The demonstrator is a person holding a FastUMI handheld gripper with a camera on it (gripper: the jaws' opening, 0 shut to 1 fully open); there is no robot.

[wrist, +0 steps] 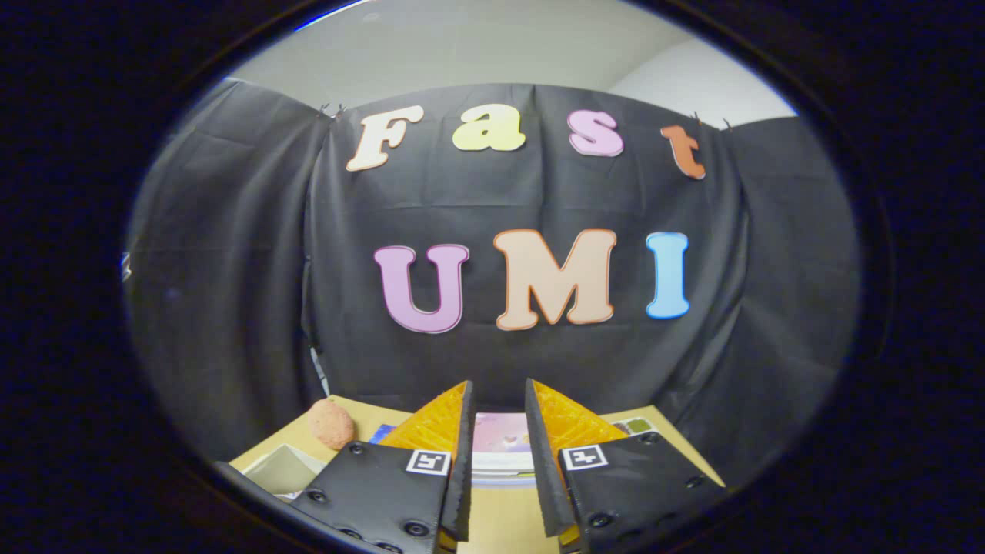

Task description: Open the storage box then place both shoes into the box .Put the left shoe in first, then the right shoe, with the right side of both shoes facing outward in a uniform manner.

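My gripper is held high and level, pointing at the booth's black cloth wall. Its fingers stand apart with nothing between them, so it is open. Low between the fingers and beyond them, a flat pink-and-white thing with a layered white edge lies on the wooden table. I cannot tell whether it is the storage box. The fingers hide its sides.
A lumpy peach-coloured object sits on the table's far left corner. A pale grey folded item lies nearer, left of the left finger. A small card with coloured patches lies beyond the right finger. The cloth wall closes the back.
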